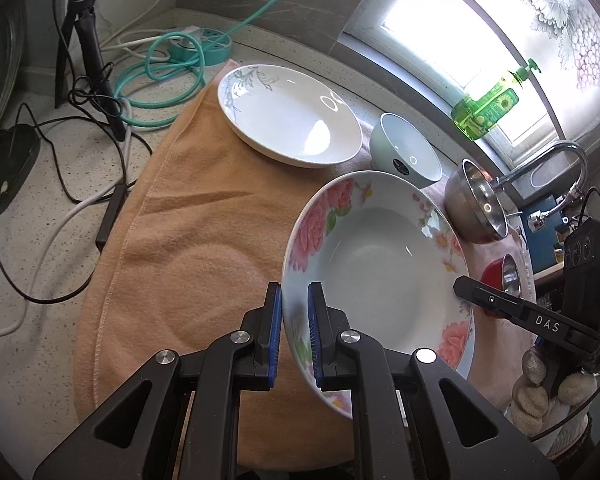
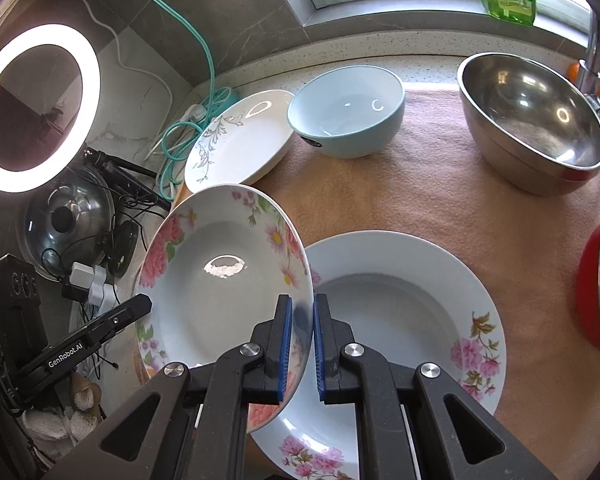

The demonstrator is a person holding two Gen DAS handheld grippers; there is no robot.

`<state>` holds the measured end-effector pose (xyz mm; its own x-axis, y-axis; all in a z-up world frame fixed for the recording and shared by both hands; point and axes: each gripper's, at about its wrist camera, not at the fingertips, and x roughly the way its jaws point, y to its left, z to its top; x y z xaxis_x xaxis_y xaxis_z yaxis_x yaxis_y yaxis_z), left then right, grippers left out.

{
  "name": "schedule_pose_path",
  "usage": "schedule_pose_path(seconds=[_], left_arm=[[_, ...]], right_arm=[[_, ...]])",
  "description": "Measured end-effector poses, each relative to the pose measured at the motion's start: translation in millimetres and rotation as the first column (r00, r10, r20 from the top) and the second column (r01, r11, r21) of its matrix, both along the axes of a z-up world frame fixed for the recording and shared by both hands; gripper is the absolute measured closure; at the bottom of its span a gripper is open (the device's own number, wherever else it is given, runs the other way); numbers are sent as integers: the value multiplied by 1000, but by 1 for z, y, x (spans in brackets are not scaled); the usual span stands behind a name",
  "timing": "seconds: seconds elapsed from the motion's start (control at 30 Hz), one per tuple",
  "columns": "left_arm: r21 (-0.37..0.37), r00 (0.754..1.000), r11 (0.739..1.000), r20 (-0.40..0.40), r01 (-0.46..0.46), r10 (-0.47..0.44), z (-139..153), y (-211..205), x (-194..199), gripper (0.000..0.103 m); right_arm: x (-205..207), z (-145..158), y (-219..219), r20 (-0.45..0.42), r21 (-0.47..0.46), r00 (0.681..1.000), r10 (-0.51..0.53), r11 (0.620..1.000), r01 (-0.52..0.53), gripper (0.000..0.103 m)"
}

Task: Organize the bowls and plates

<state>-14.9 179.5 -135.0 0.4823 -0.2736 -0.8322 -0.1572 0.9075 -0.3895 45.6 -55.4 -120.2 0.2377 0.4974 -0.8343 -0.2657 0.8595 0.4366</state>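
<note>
Both grippers hold one floral plate (image 1: 380, 264) by opposite rims, tilted and lifted off the towel (image 1: 188, 216). The left gripper (image 1: 294, 332) has its blue pads pinching the near rim; the right gripper (image 2: 299, 344) straddles the far rim, though a sliver of gap on one side leaves me unsure it is truly clamped. Just under and to the right lies a matching plate (image 2: 404, 312) — the stacking target, I judge. The step in hand looks like carrying one onto the other. Next it needs levelling, centring over the lower plate, then a gentle set-down — a slip would chip both. A white plate (image 2: 240, 140), blue bowl (image 2: 346, 118) and steel bowl (image 2: 532, 120) wait behind.
</note>
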Motion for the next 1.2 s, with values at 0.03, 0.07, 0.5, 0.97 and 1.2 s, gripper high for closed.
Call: schedule_pose_path(seconds=[0.03,0.07,0.5,0.97,1.2], left_arm=[[-1,1000,1000,-1,9,-9,-1,-4,1,92],[-3,1000,1000,-1,18,-18,-1,-7,2,92],[-3,994,994,-7,105,-105,-3,-41,9,92],[-3,987,988,-30,155,-155,-12,-67,12,92],[1,983,984,-41,178,-178,-18,-76,14,92]], right_arm=[[-1,0,-5,-1,-1,1000,-10,1000,10,93],[-2,-1,-9,-3,-1,1000,-19,1000,19,93],[-18,-7,-52,-22,-9,994,-106,994,106,93],[-28,-18,-79,-45,-28,988,-150,988,149,93],[-32,-27,-88,-66,-41,983,-171,985,168,93]])
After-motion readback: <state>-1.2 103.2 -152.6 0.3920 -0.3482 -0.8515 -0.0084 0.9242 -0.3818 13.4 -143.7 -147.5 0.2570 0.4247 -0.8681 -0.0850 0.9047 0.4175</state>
